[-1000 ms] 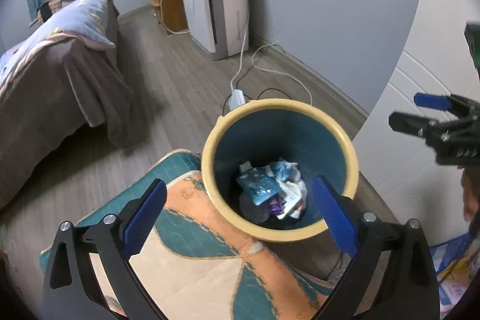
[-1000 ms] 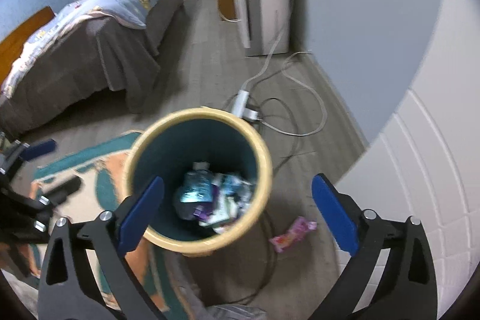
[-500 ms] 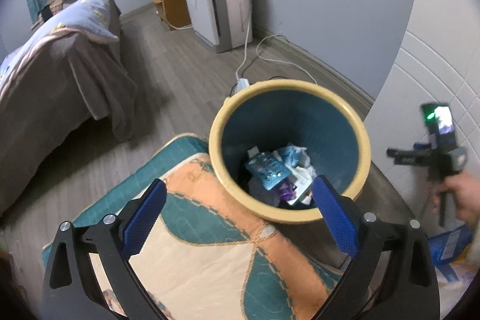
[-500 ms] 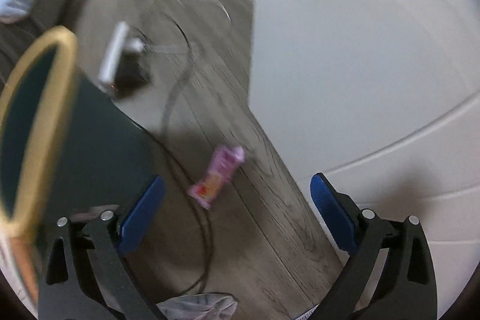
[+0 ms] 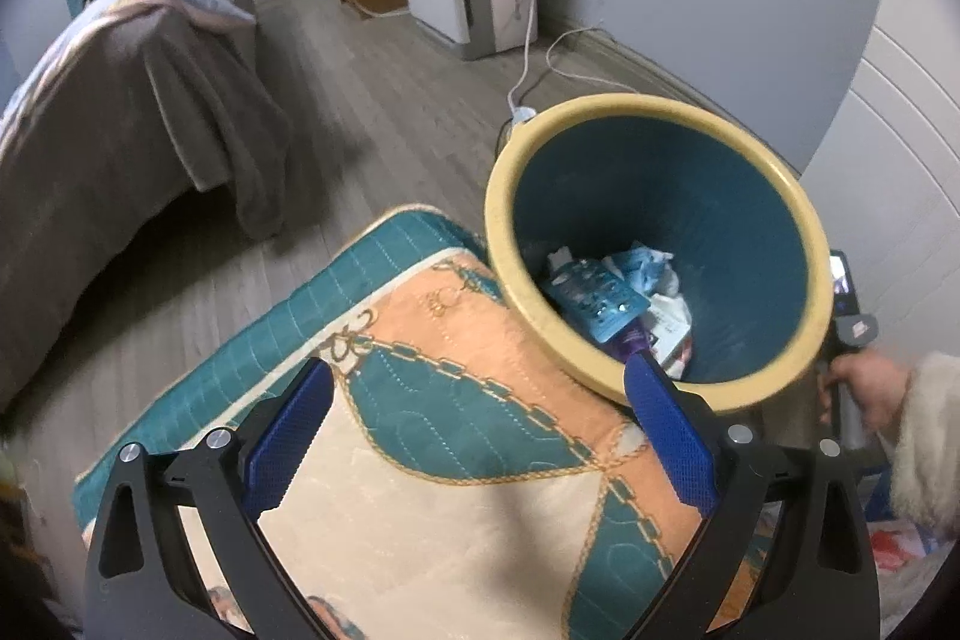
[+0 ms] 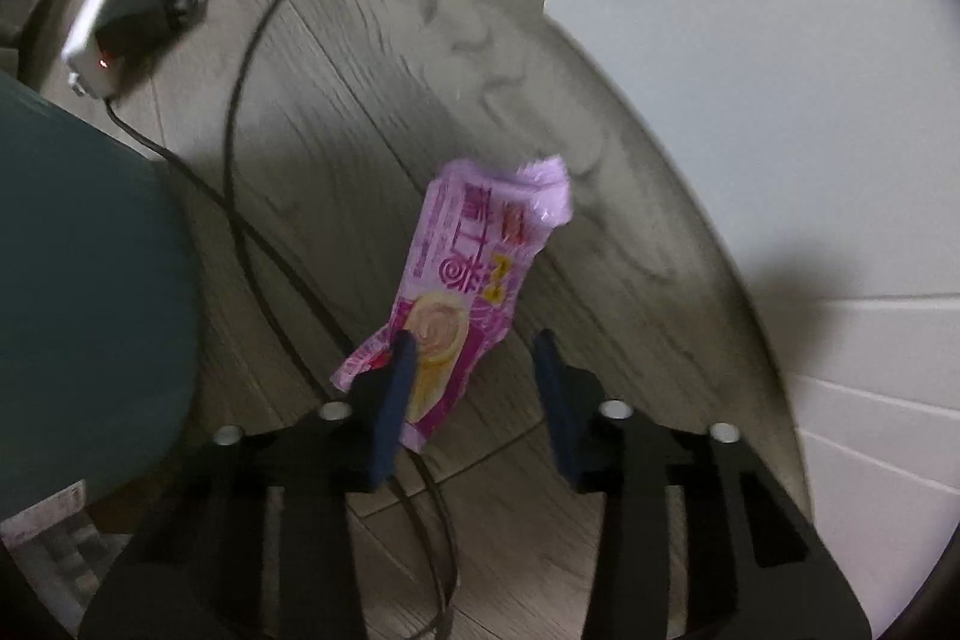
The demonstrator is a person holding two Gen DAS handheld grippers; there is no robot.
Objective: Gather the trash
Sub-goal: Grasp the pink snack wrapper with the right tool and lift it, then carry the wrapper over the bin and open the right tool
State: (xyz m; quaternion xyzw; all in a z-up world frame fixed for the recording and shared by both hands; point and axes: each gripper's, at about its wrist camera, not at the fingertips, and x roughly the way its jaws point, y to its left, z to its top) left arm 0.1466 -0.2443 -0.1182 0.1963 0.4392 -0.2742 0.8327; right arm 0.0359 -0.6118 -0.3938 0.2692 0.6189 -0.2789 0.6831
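My right gripper (image 6: 474, 358) is closing over the pink wrapper (image 6: 474, 274) on the floor beside the bin (image 5: 654, 244); light, crinkly, slippery, so pinch its near end; left gripper (image 5: 480, 436) gapes empty

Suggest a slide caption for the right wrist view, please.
Right gripper closing around a pink snack wrapper on the wood floor, beside black cables.

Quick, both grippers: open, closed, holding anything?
Left gripper: open, empty.
Right gripper: closing over the pink wrapper, which is between the fingers, not yet gripped.

Both wrist views downward, bin (image 5: 654, 244) shared
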